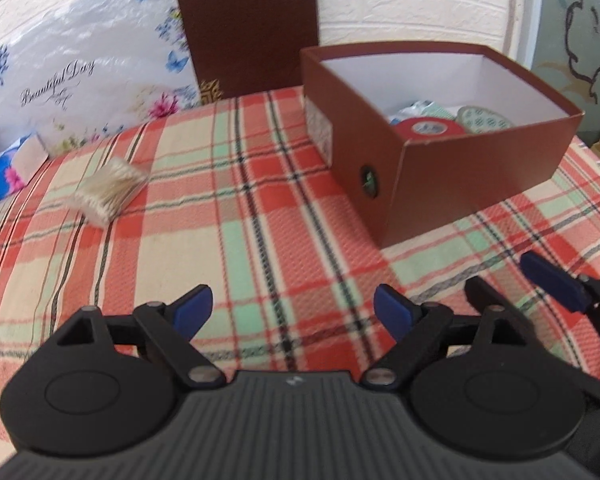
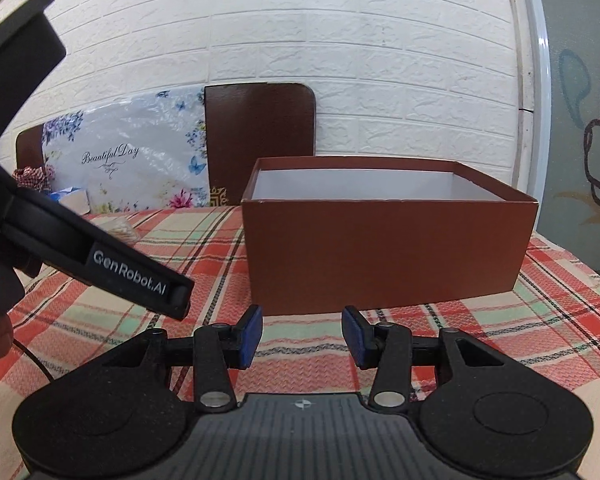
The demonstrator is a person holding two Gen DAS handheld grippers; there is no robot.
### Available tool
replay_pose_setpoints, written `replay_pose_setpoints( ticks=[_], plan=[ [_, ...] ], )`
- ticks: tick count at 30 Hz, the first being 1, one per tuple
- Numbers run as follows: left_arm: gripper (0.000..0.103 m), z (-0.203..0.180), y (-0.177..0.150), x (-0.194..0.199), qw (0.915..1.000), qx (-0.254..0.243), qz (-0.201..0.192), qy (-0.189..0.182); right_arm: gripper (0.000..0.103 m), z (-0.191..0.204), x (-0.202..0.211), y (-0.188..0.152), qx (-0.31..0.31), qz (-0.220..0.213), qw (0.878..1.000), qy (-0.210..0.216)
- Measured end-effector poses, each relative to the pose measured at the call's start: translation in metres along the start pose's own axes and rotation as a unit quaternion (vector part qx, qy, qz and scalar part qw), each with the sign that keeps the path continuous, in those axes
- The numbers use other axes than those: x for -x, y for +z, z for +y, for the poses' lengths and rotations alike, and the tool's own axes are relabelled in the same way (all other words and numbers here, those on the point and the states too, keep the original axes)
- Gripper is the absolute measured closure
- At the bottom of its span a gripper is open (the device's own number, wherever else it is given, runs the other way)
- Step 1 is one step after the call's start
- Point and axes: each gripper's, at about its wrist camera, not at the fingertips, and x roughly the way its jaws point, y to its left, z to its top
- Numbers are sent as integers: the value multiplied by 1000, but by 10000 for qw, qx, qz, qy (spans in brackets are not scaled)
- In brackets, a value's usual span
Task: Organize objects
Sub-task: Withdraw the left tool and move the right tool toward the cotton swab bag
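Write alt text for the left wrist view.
The open, empty left tool hovers over a plaid cloth, with a pack of cotton swabs lying left and an open brown box holding tape rolls right.

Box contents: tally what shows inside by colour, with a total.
Red tape roll: 1
Green-patterned tape roll: 1
Pale packet, partly hidden: 1
Total visible in the box: 3
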Motion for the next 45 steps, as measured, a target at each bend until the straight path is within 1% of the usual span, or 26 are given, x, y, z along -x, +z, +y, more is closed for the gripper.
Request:
replay_pose_setpoints(
  ticks=[5,11,21,33,37,41,43,45],
  plan=[
    [13,13,-13,-8,9997,76,139,174,59,6,2,1,141,56,9999,65],
    [13,30,-21,-16,9988,252,244,337,59,11,-1,-1,285,177,9993,144],
    [13,43,-30,-25,9978,378,365,402,58,14,-5,-3,351,350,9987,138],
    [5,49,-36,-30,9977,449,321,390,56,15,-10,-5,361,527,9979,143],
    [0,54,-39,-33,9977,498,274,381,52,17,-15,-6,417,685,9966,173],
    [0,59,-41,-34,9978,529,211,345,49,21,-25,-10,560,982,9934,208],
    [0,61,-42,-34,9979,522,169,344,45,23,-25,-10,621,1003,9928,205],
    [0,64,-43,-34,9980,526,134,335,45,23,-26,-10,654,1022,9924,198]
  ],
)
